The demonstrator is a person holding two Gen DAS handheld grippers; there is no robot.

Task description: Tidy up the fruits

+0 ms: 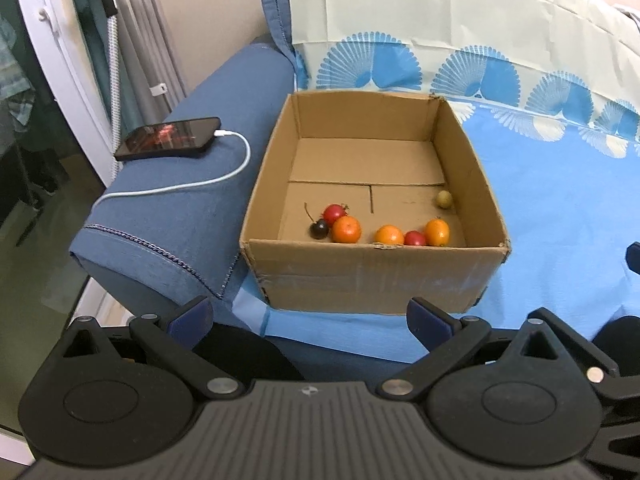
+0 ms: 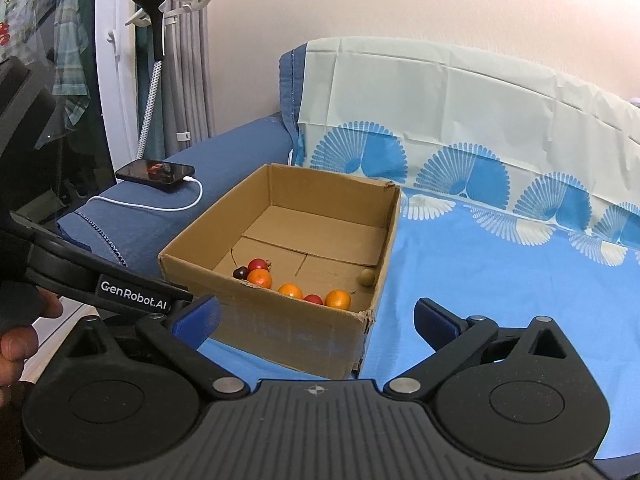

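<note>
Fruits lie in a loose row along the box's near wall, row running across the view. Left gripper sits squarely before that wall, nearer; right gripper off its corner. Both jaws wide, empty.

Blue sofa; cream wall

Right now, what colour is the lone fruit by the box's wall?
Olive green fruit, clearest in the left wrist view.
</note>
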